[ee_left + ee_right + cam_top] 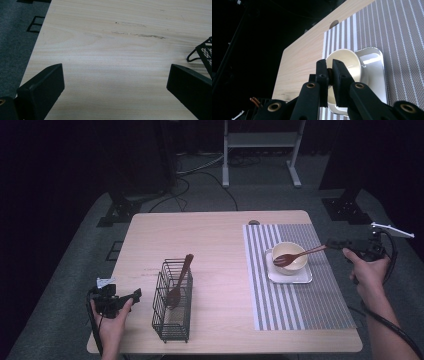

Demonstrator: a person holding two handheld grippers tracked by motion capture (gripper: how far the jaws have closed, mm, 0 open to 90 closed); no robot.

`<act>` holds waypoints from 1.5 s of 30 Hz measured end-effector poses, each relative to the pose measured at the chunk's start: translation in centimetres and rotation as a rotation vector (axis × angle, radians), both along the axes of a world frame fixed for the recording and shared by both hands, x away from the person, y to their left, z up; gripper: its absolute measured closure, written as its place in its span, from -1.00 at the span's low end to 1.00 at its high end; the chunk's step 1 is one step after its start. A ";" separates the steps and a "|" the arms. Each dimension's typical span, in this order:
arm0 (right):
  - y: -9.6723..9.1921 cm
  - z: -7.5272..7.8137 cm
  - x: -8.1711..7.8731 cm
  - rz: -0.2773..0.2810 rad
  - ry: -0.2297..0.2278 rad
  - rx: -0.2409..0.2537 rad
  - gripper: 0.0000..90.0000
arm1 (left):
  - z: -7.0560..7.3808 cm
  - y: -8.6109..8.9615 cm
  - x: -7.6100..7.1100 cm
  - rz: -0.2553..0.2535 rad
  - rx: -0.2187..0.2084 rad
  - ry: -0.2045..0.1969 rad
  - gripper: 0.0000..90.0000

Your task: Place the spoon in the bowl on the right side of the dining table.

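A dark wooden spoon (300,255) lies slanted with its head inside the cream bowl (290,247). My right gripper (331,243) is shut on the end of its handle, level, just right of the bowl. In the right gripper view the gripper (329,67) has its pads pressed together in front of the bowl (348,60). My left gripper (132,296) rests open at the table's front left, just left of the black wire basket (172,307). In the left gripper view the gripper (115,85) has bare wood between its wide jaws.
The bowl sits on a small white tray (306,278) on a striped placemat (300,307). A second wooden spoon (181,277) stands in the wire basket, whose corner (205,50) shows at the right. Bare wooden table (210,240) lies between basket and mat.
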State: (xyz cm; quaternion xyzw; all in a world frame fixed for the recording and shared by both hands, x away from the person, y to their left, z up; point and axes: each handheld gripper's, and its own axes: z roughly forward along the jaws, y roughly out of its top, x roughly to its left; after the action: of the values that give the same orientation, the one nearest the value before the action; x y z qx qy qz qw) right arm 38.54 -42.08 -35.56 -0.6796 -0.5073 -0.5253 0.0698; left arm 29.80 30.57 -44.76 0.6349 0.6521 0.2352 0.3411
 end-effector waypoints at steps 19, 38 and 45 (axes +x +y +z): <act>-0.8 -0.3 -0.3 -0.064 -0.003 -0.007 0.84 | 0.0 0.0 0.0 0.000 0.001 0.001 -1.00; -0.8 -1.5 -0.5 -0.095 -0.003 -0.018 0.83 | 0.0 0.0 0.0 0.000 0.001 0.000 -1.00; -0.5 -2.0 -0.4 -0.093 0.004 -0.021 0.83 | 0.0 0.0 0.0 -0.001 0.001 0.000 -1.00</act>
State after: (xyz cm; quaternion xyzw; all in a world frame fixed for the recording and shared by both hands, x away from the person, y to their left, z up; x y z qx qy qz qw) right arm 38.16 -42.53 -37.58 -0.7042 -0.4803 -0.5214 0.0391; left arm 29.78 30.60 -44.76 0.6353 0.6519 0.2353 0.3408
